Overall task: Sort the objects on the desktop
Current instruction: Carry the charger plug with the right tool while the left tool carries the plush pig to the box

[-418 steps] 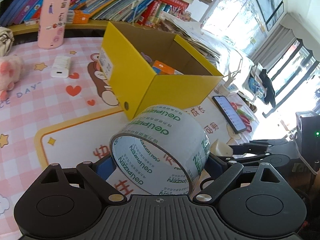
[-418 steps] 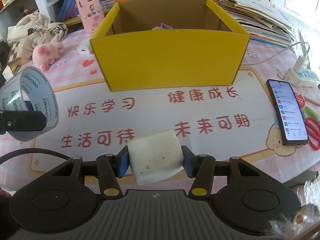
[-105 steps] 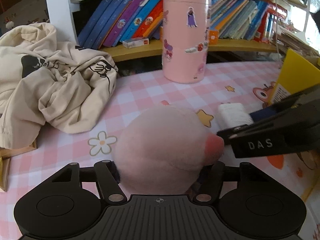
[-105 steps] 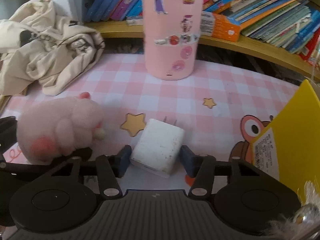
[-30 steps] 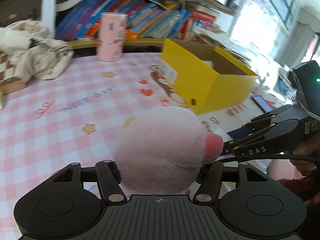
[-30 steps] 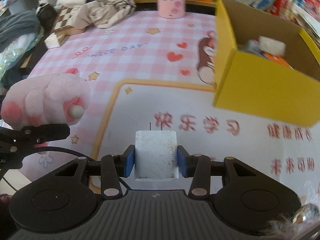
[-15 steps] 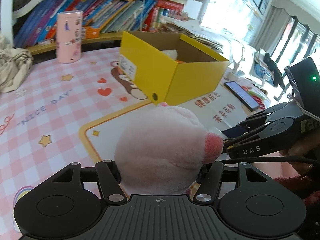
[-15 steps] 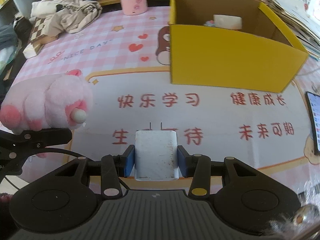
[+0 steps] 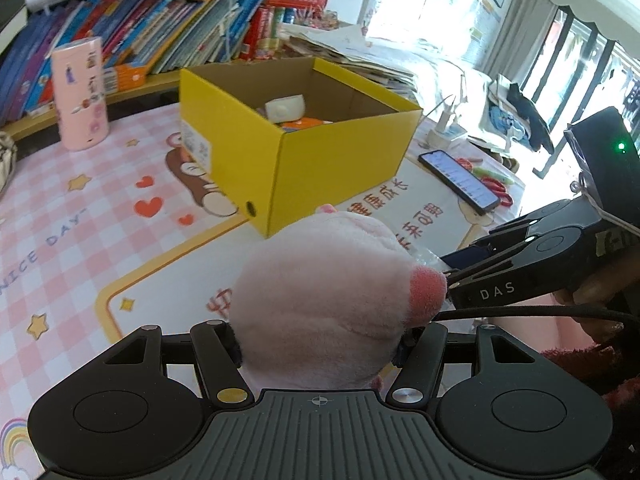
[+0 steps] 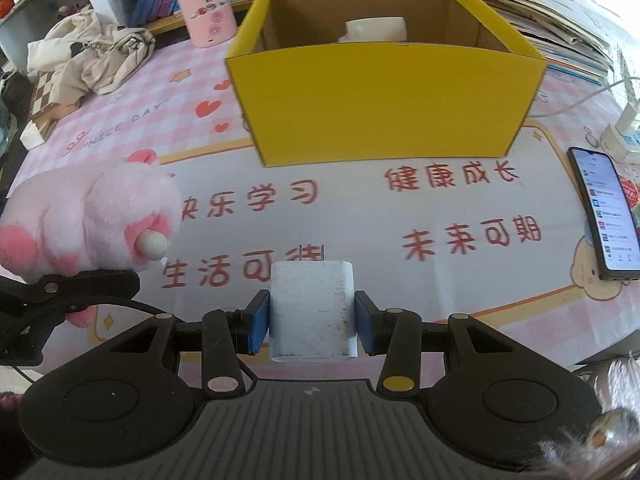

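Note:
My left gripper [image 9: 320, 344] is shut on a pink plush pig [image 9: 328, 300] and holds it above the mat, in front of the yellow cardboard box [image 9: 332, 160]. The pig also shows at the left of the right wrist view [image 10: 92, 220]. My right gripper [image 10: 312, 320] is shut on a white charger plug [image 10: 312, 312], prongs forward, held above the mat before the box [image 10: 384, 104]. The box is open on top and holds a white sponge [image 10: 376, 28] and other small items. The right gripper's side shows in the left wrist view [image 9: 532, 264].
A pink cylinder [image 9: 80, 100] stands at the back left by a row of books [image 9: 172, 36]. A beige garment [image 10: 92, 52] lies at the far left. A phone [image 10: 608, 212] lies at the right, with scissors [image 9: 496, 192] and a power strip [image 10: 624, 136] near it.
Both grippers have swung from the left back of the table toward the front of the yellow box, carrying the pig and the charger. The box is now closer and more centred.

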The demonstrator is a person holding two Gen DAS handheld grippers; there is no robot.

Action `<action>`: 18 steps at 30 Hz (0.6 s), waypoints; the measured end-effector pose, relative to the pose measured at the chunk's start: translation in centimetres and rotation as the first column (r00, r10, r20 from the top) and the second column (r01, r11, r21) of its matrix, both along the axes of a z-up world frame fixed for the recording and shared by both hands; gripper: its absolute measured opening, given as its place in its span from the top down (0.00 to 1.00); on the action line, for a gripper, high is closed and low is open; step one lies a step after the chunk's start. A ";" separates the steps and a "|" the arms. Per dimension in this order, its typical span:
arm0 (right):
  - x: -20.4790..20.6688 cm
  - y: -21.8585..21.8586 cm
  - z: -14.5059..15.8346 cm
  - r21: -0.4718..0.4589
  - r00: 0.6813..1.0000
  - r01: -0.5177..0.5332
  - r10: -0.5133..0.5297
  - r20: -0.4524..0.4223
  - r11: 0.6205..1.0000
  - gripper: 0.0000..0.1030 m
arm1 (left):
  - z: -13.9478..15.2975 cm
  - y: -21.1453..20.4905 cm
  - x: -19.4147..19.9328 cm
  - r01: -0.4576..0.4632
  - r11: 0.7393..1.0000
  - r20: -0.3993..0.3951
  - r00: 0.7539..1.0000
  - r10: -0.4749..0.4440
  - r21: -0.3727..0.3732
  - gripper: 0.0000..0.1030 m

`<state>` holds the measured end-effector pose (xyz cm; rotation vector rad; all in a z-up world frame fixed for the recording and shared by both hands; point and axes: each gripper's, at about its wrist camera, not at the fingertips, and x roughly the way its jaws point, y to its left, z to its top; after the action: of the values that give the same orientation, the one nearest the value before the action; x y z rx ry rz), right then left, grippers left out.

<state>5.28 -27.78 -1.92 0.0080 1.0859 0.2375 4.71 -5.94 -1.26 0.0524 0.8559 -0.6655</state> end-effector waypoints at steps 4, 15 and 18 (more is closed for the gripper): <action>0.1 -1.7 0.2 0.005 1.000 0.013 -0.013 0.002 1.000 0.60 | 0.0 -1.8 0.2 0.022 1.000 0.001 1.000 -0.022 0.008 0.41; 1.4 -6.5 0.4 0.021 1.000 0.030 -0.030 0.000 0.999 0.60 | -0.1 -6.4 1.3 0.029 0.999 -0.004 1.000 -0.029 0.020 0.41; 2.0 -7.8 0.4 0.022 1.000 0.027 -0.027 -0.003 0.999 0.60 | -0.2 -7.7 2.0 0.028 0.999 -0.008 1.000 -0.027 0.020 0.41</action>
<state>7.25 -35.60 -1.53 0.0425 1.0852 0.2252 6.67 -13.64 -1.42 0.0795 0.8709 -0.6835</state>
